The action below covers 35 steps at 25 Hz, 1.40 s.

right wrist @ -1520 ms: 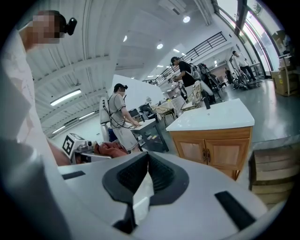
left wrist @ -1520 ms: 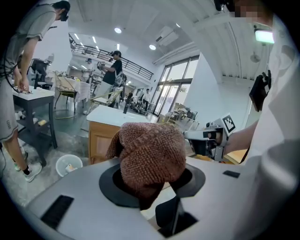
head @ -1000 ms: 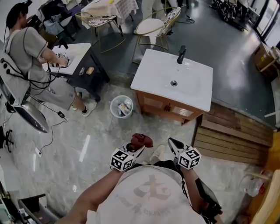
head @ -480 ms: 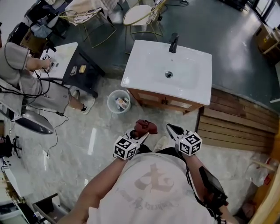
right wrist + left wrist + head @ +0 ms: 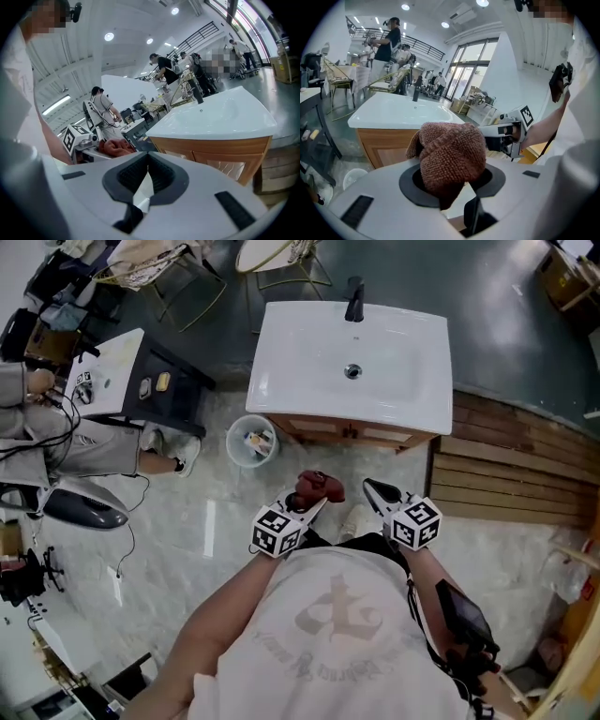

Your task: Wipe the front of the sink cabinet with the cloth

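Note:
The sink cabinet stands ahead of me, with a white basin [image 5: 352,362] on top and a wooden front [image 5: 352,434] facing me. A brown cloth [image 5: 317,488] is bunched between the jaws of my left gripper [image 5: 314,498], a short way in front of the cabinet and not touching it. In the left gripper view the cloth [image 5: 450,159] fills the jaws, with the cabinet front [image 5: 389,147] behind it. My right gripper [image 5: 375,490] hangs beside the left one, shut on nothing. Its view shows the cabinet's wooden doors [image 5: 211,157] ahead.
A round waste bin [image 5: 250,441] stands on the floor at the cabinet's left corner. A slatted wooden platform [image 5: 506,488] lies to its right. At the left, a person sits at a dark desk [image 5: 122,381]. A black faucet [image 5: 354,298] rises at the basin's back.
The sink cabinet has come nearer and more centred as I stepped toward it. Both grippers keep their pose, with the cloth still held in the left one.

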Motion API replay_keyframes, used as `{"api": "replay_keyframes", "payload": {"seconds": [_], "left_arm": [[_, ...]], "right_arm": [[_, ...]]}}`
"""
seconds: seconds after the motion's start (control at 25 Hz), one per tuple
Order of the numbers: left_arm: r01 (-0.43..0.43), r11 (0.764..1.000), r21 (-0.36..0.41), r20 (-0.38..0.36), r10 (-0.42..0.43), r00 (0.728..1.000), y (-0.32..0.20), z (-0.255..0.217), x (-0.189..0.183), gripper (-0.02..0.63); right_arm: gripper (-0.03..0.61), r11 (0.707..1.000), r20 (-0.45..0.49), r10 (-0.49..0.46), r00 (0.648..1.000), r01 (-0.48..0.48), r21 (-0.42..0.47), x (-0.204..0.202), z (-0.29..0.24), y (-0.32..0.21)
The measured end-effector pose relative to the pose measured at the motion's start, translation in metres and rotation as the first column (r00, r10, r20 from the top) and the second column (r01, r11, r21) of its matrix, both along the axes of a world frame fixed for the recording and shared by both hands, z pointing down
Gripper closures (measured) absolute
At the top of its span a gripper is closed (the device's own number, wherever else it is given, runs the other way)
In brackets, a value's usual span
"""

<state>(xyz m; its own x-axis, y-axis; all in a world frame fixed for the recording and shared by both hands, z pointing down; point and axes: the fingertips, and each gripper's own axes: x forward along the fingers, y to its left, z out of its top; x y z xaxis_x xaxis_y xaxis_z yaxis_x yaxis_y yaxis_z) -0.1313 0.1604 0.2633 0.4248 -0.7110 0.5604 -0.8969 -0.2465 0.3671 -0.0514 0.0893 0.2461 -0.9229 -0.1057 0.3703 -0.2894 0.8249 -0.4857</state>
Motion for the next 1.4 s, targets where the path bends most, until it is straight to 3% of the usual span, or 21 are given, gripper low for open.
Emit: {"api": "replay_keyframes", "payload": {"seconds": [0.24, 0.6, 1.2, 1.4], "left_arm": [[-0.073, 0.996, -0.041, -0.003, 0.073, 0.997, -0.022, 0.023, -0.002, 0.465], [-0.093, 0.990, -0.107, -0.016, 0.092, 0.996, -0.063, 0.073, -0.007, 0.465], [-0.030, 0.990, -0.141, -0.076, 0.019, 0.997, -0.125, 0.117, 0.007, 0.465], [-0.056, 0.989, -0.135, -0.109, 0.041, 0.993, -0.152, 0.123, 0.016, 0.465]], "right_arm": [[0.566, 0.996, -0.005, 0.083, 0.997, -0.083, -0.028, 0.003, 0.011, -0.009], [0.566, 0.984, -0.029, 0.162, 0.986, -0.164, -0.075, 0.014, 0.037, -0.026], [0.566, 0.965, -0.043, 0.226, 0.973, -0.230, -0.127, 0.026, 0.065, -0.032], [0.566, 0.949, -0.064, 0.263, 0.963, -0.270, -0.161, 0.040, 0.077, -0.023]]}}
